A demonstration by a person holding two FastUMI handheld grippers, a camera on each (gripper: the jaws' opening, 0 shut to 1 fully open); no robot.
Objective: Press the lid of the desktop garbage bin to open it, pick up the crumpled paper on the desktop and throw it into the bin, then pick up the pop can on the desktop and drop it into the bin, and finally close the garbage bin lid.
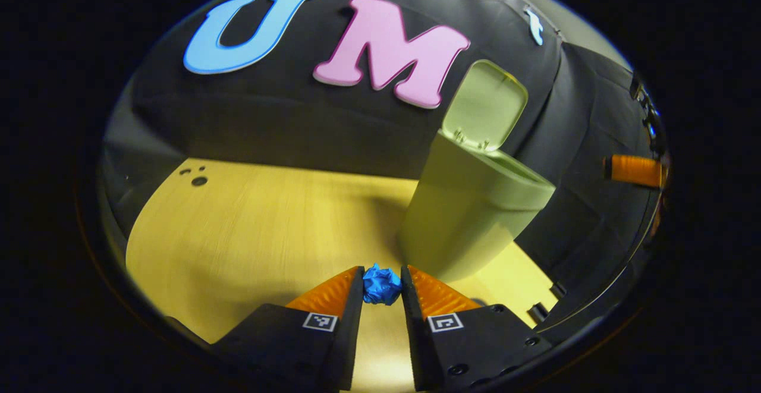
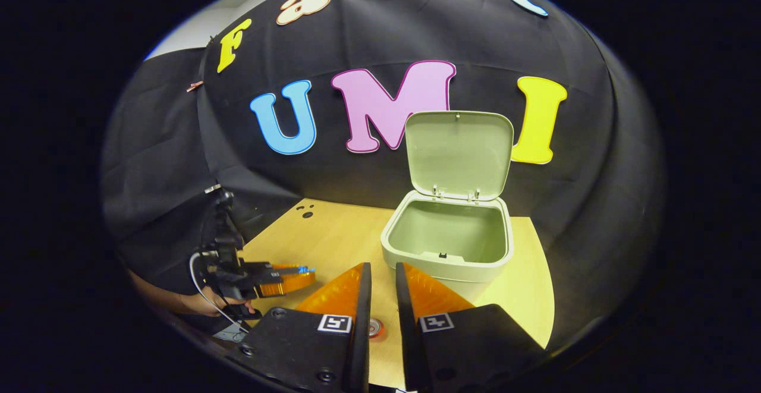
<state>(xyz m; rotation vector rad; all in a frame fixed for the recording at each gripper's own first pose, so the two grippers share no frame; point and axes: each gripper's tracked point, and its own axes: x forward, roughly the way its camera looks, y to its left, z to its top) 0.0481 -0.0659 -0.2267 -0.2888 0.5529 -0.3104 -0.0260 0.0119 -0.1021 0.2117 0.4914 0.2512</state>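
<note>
- Left gripper (image 1: pixel 382 283) has its jaws narrowed onto the small blue crumpled paper ball (image 1: pixel 381 285), pinched right at the tips, above the pale wooden worktop (image 1: pixel 250 226).
- The sage-green plastic desktop bin (image 1: pixel 469 220) stands at two o'clock from that gripper, its hinged lid (image 1: pixel 484 107) tipped up and open.
- Right gripper (image 2: pixel 383 280) holds nothing, jaws a narrow slot apart; a red-ringed round thing, probably the pop can's top (image 2: pixel 374 327), peeks between them.
- My call for the step in hand: carry the ball up over the rim, centre it above the mouth, clear of the raised lid, then release so it can't bounce off the edge.
</note>
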